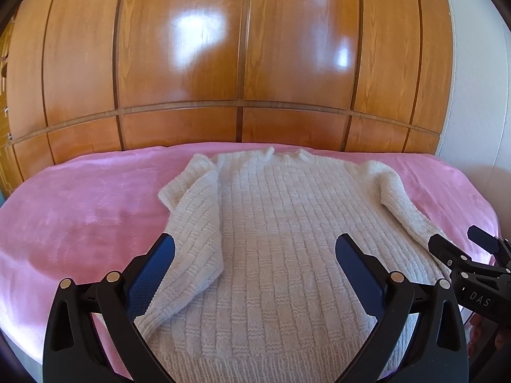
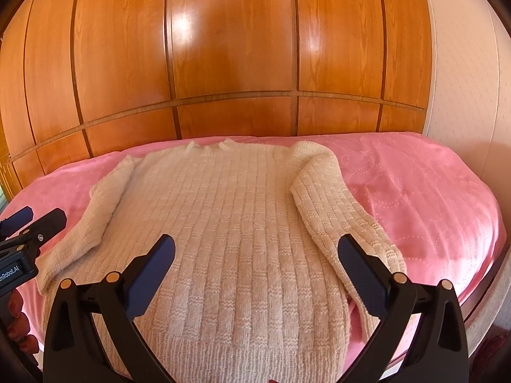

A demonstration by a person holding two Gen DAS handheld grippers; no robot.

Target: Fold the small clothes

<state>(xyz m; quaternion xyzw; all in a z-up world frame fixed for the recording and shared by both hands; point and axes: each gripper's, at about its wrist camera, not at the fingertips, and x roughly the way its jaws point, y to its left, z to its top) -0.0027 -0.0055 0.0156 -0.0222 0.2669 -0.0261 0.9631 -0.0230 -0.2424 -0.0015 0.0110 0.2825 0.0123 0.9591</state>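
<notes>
Across the middle of both frames lies the white knitted sweater (image 1: 281, 223) (image 2: 230, 223), spread flat on the pink bedspread (image 1: 80, 210) (image 2: 431, 198) with its collar toward the top and its ribbed hem at the bottom edge. Behind the bed, glossy wooden wardrobe doors (image 1: 242, 48) (image 2: 230, 38) fill the upper half of each picture.

From my left wrist camera, my left gripper (image 1: 255, 249) stands wide open above the lower body of the sweater, empty, its blue-padded fingers (image 1: 153, 271) framing the knit at lower left and lower right. One sleeve (image 1: 191, 223) at centre left is folded down along the body's side, its cuff ending near the lower left finger. The other sleeve (image 1: 405, 204) runs down the right side toward my right gripper (image 1: 460, 239), which enters at the right edge; its two fingers stand apart, with nothing between them that I can see, and its tip is just beside that sleeve's cuff.

From my right wrist camera, my right gripper (image 2: 255, 249) is likewise spread open and holds nothing. That sleeve (image 2: 338, 210) lies at centre right, slanting down to the lower right finger. At the left edge my left gripper (image 2: 35, 220) shows, with the opposite sleeve (image 2: 92, 220) just beside it. Part of a hand (image 2: 19, 319) shows at lower left.
</notes>
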